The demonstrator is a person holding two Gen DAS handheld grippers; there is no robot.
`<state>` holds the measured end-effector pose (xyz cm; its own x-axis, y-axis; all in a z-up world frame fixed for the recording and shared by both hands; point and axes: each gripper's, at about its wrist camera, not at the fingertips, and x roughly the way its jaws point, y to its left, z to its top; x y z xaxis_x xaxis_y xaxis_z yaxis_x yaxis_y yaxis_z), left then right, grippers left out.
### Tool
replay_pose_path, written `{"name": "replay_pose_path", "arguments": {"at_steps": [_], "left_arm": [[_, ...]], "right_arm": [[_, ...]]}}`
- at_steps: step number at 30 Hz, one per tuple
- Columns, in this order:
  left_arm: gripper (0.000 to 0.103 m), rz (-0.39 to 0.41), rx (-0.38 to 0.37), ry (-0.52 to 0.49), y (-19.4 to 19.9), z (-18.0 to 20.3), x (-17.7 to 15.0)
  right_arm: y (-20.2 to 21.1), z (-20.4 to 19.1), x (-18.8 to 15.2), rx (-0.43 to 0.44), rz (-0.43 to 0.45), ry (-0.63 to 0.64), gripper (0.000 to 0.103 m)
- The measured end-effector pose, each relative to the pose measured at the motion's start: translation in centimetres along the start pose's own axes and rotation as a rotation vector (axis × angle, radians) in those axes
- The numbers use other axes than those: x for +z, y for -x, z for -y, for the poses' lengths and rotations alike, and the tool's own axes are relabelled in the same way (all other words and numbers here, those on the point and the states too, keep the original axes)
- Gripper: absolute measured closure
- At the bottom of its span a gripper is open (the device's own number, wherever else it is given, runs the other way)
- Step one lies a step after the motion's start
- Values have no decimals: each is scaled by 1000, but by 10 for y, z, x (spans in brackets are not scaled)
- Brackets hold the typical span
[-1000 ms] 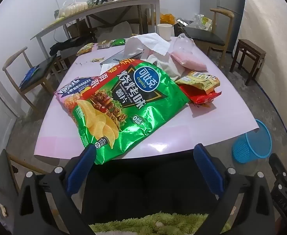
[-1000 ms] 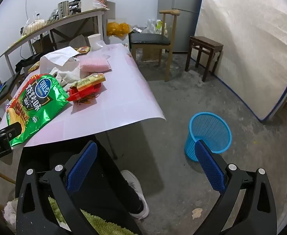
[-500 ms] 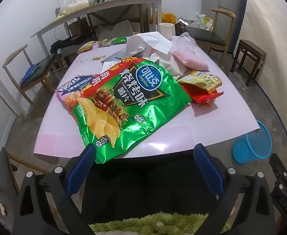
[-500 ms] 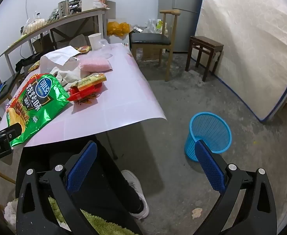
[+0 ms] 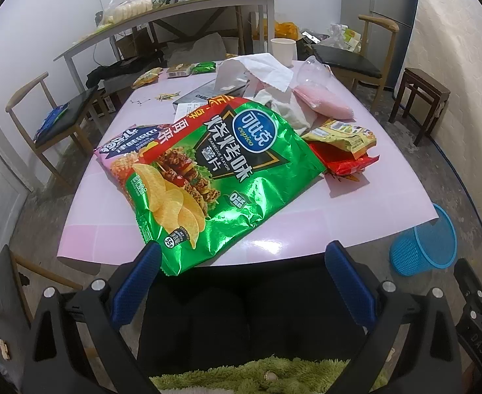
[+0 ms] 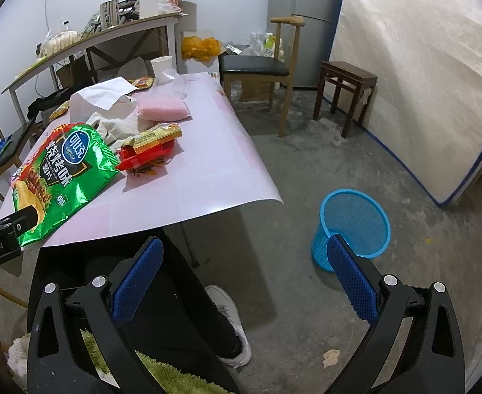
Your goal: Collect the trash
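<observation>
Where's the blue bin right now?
The blue mesh bin stands on the concrete floor off the pink table's near right corner, just beyond the open right gripper; it's at the left-wrist view's right edge.

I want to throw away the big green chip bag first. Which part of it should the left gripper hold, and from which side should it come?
Grip the green chip bag by its near bottom corner, which hangs past the table edge. That corner is flat and thin, with free space below. The open left gripper is already just before it, so it should probably come straight forward from the near side, one finger above and one under.
</observation>
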<state>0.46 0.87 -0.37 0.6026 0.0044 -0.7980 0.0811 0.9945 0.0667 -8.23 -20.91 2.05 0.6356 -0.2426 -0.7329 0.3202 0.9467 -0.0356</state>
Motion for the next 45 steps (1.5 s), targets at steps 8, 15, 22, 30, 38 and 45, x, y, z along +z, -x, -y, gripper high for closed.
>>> {"name": "replay_pose_path", "arguments": {"at_steps": [8, 15, 22, 30, 38, 45], "left_arm": [[5, 2, 2, 0, 0, 0, 0], [5, 1, 2, 0, 0, -1, 0], [5, -3, 6, 0, 0, -2, 0], [5, -7, 11, -1, -2, -2, -1], [5, -16, 15, -3, -5, 0, -4], [5, -21, 15, -2, -6, -1, -5]], "right_arm": [[-4, -1, -1, 0, -1, 0, 8], [-6, -1, -1, 0, -1, -1, 8], [-8, -2, 0, 1, -1, -1, 8], [-9, -2, 0, 2, -2, -2, 8], [-10, -1, -1, 2, -2, -1, 8], [-12, 0, -6, 3, -2, -1, 8]]}}
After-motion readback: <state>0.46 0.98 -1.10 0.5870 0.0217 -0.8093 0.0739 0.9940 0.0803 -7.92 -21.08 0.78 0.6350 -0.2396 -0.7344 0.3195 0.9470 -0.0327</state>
